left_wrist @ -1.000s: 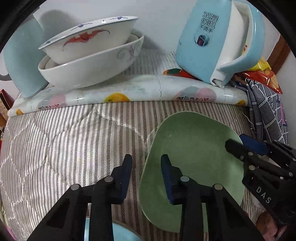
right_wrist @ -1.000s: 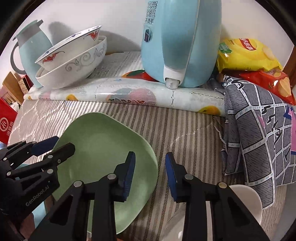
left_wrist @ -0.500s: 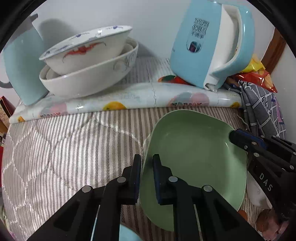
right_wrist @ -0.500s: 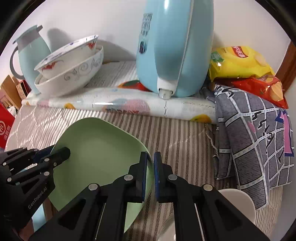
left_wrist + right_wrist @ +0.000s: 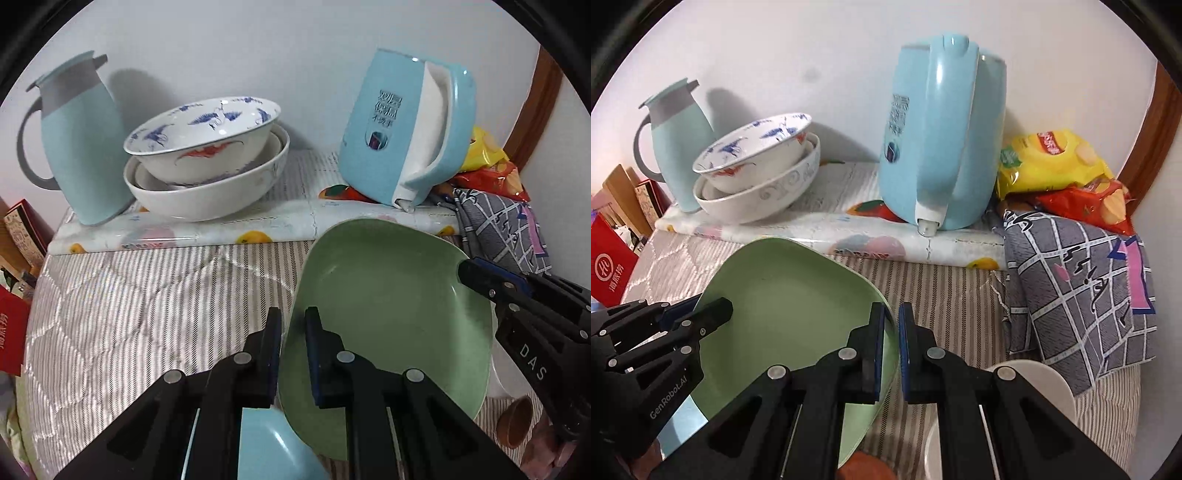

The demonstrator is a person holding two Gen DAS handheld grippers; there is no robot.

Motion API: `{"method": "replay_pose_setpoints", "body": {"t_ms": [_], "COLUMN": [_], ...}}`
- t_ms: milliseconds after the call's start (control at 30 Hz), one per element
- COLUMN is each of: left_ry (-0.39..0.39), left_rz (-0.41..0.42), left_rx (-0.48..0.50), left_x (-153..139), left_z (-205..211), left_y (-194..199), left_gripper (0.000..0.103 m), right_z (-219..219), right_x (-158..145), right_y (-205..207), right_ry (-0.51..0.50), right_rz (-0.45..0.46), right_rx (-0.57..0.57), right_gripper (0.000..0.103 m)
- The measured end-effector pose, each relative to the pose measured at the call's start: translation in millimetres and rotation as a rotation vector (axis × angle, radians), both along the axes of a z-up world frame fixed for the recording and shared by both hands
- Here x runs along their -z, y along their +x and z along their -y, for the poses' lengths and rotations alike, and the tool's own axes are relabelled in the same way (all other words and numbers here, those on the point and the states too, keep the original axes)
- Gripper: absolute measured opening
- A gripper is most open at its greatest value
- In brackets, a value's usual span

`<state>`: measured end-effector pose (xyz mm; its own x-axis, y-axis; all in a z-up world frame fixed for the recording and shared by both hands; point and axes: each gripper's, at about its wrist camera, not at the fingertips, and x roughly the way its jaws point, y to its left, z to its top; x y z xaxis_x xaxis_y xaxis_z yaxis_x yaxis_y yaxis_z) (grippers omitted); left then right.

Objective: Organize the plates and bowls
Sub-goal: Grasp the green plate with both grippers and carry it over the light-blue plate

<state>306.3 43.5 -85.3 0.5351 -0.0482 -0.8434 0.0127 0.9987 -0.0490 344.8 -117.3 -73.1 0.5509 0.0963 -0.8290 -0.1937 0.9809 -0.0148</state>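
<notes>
Over on the far left a pale blue thermal jug (image 5: pixel 79 147) with a grey handle stands by the white wall, on a fruit-printed mat (image 5: pixel 236 229). Just beside it sits a stack of bowls (image 5: pixel 207 162): a wide white one at the bottom, a smaller one nested inside, and on top a bowl painted with blue birds inside and a red figure outside, tilted a little.

In front of the mat, a grey-and-white striped quilt (image 5: pixel 129 314) covers the surface. The left gripper (image 5: pixel 293 350) pinches the left rim of the green plate (image 5: pixel 391 317), one finger outside the rim and one inside, the gap narrow around the edge. The plate is a matte sage green, a rounded square with a raised rim and a smooth, bare inner face; it is held tilted above the quilt. On its opposite rim the right gripper (image 5: pixel 892 349) is clamped the same way, its fingers nearly together with the thin green edge between them.

Under the plate's near edge shows part of a light blue dish (image 5: pixel 269 443). Farther right, a light blue electric kettle (image 5: pixel 942 140) stands on the mat. Beyond it lie a yellow snack bag (image 5: pixel 1049 158) and a red one, and a grey checked cloth (image 5: pixel 1075 295) drapes down. A white dish (image 5: pixel 1045 384) rim peeks out near the right gripper.
</notes>
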Motion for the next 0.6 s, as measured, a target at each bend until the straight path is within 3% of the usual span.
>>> {"method": "replay_pose_setpoints", "body": {"t_ms": [333, 600], "left_ry": [0.005, 0.014], "left_rz": [0.024, 0.026], "left_rx": [-0.015, -0.054], "left_x": [-14.2, -15.1], "left_z": [-14.0, -50.4], "left_y": [-38.4, -73.5], "left_gripper": [0.013, 0.013], "right_z": [-20.3, -50.1], "right_x": [-18.9, -19.2], "right_y": [-37.9, -70.2], "right_ry": [0.006, 0.025], "right_rz": [0.026, 0.019], "right_rx": [-0.007, -0.049], "right_gripper": [0.008, 0.008]}}
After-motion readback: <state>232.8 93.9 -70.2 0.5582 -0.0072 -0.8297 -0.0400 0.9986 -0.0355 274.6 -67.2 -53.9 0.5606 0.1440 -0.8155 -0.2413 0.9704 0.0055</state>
